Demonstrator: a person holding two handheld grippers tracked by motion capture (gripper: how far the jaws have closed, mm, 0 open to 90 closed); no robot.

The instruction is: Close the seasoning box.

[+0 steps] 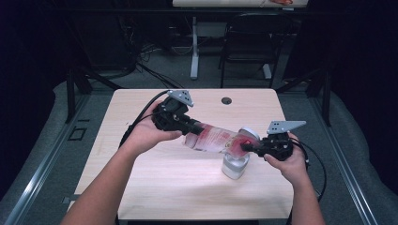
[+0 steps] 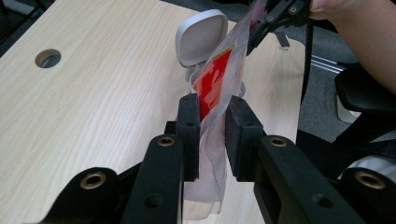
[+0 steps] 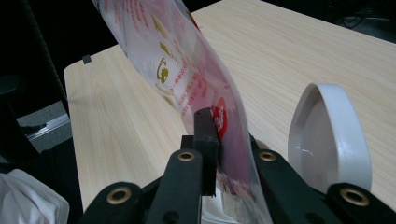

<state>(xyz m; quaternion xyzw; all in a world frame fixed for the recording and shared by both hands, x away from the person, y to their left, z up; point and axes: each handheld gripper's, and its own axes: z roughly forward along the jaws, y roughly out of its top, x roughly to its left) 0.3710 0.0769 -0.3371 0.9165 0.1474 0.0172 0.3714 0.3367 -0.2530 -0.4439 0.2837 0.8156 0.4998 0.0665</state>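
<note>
A clear plastic bag with red and gold print hangs stretched between my two grippers above the pale wooden table. My left gripper is shut on its left end; in the left gripper view the bag runs up from between the jaws of that gripper. My right gripper is shut on the other end, and the bag covers one jaw in the right gripper view. Just below the bag's right end stands a white container with its lid raised.
A round cable hole is set near the table's far edge. Beyond the table are a black chair and a white desk leg. Cables trail from both grippers over the table's sides.
</note>
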